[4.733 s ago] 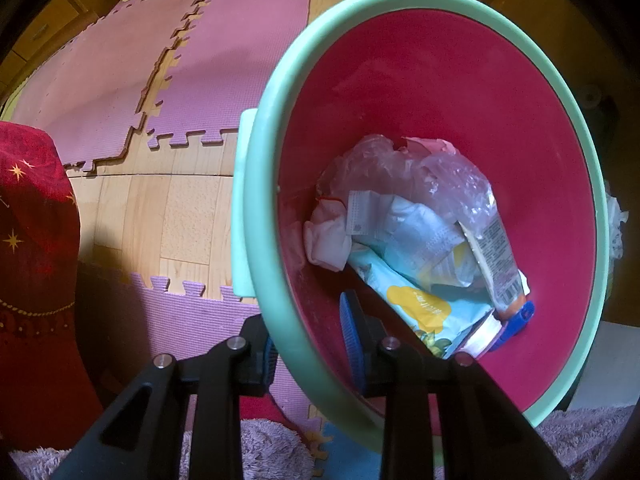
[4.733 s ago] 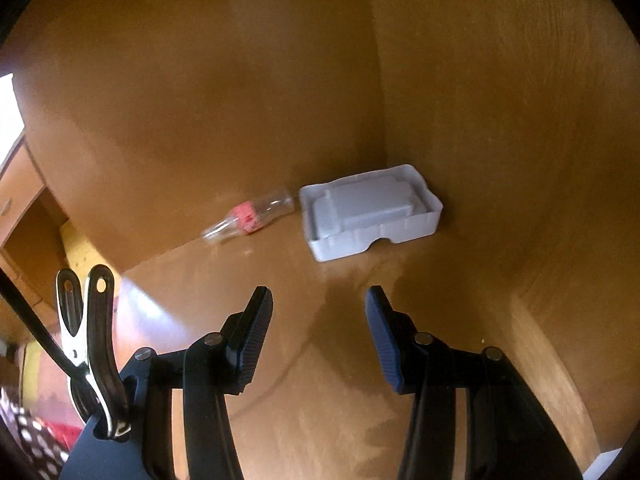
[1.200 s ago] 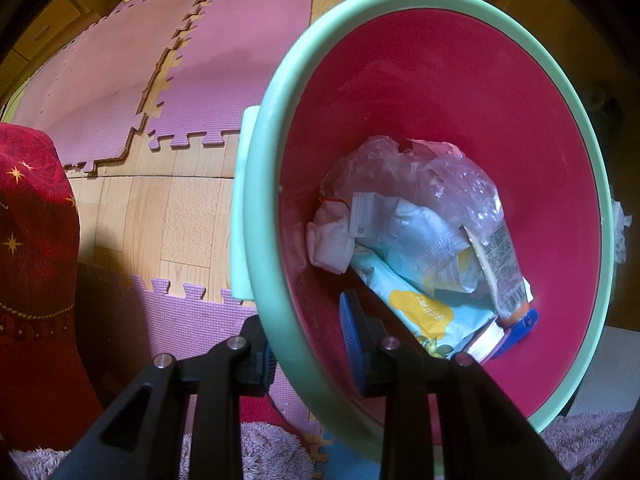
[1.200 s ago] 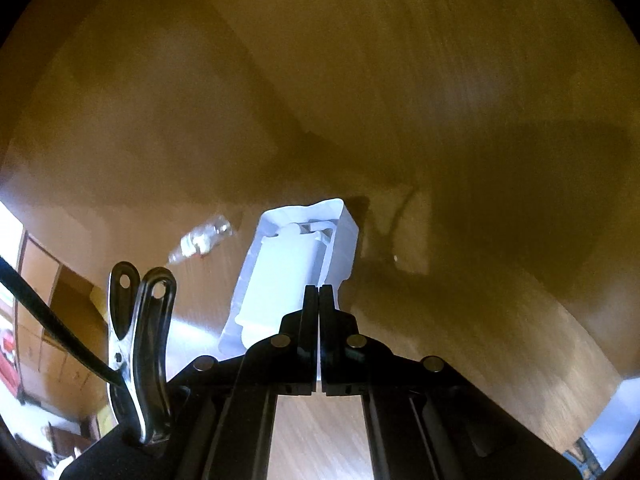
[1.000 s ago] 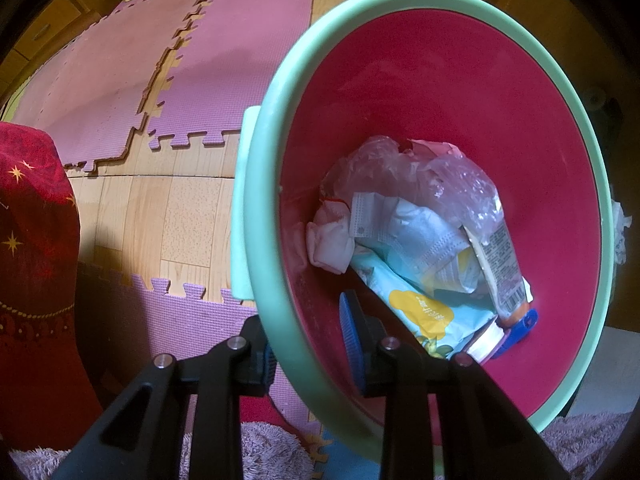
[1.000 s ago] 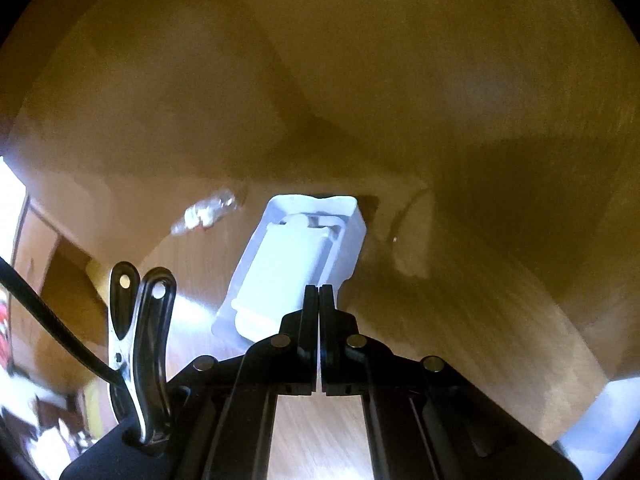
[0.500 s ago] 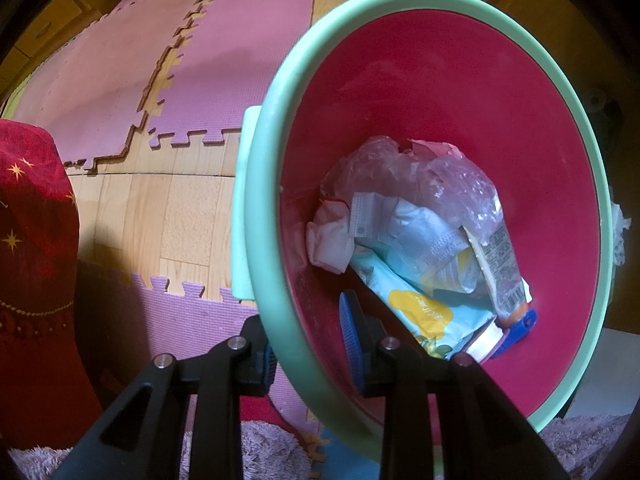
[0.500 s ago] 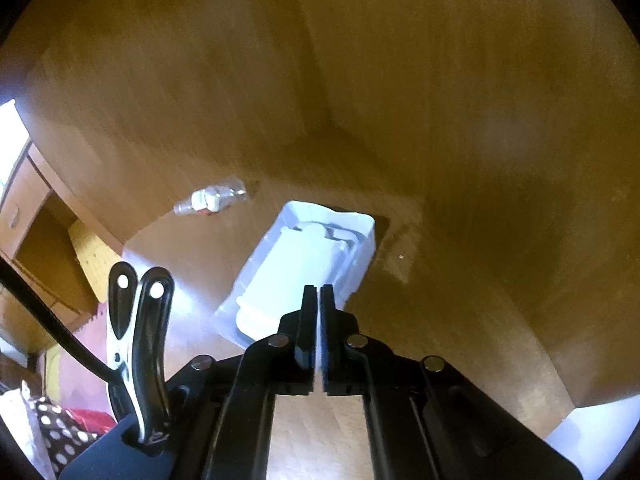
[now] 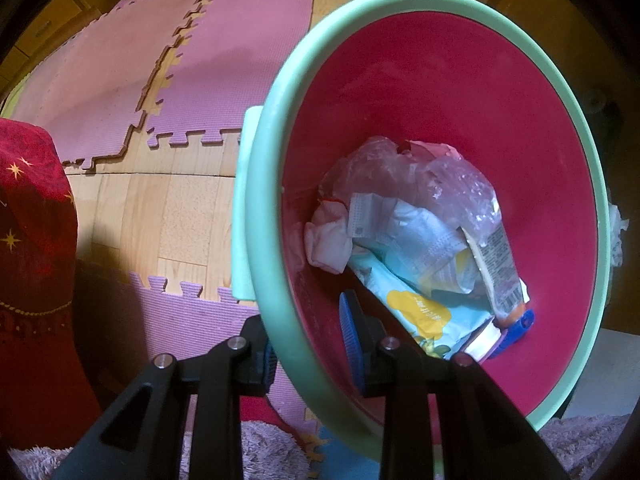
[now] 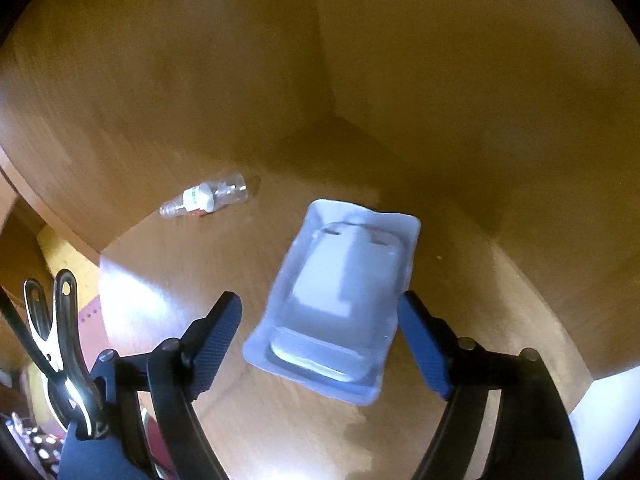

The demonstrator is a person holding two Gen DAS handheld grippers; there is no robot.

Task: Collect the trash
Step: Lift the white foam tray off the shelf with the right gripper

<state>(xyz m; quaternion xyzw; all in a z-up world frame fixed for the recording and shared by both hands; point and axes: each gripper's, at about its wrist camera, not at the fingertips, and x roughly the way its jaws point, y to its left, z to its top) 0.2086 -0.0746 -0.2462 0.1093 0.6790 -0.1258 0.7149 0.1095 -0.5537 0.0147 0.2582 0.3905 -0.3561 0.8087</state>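
White plastic tray (image 10: 340, 300): on wooden shelf floor (image 10: 280, 420), between opening jaws of right hand-held gripper (image 10: 320, 340), unheld. Clear bottle (image 10: 204, 199) beyond. Left hand-held gripper (image 9: 308, 344) clamps bin rim (image 9: 272, 280). Next: close on tray, carry to bin.

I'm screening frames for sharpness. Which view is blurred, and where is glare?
Right wrist view: the white tray is smeared by motion, with glare on the wooden floor at left. Left wrist view: sharp, evenly lit bin.

Home living space: purple foam puzzle mats (image 9: 240, 52) on wood parquet floor (image 9: 176, 216), wooden cabinet corner (image 10: 328, 92).
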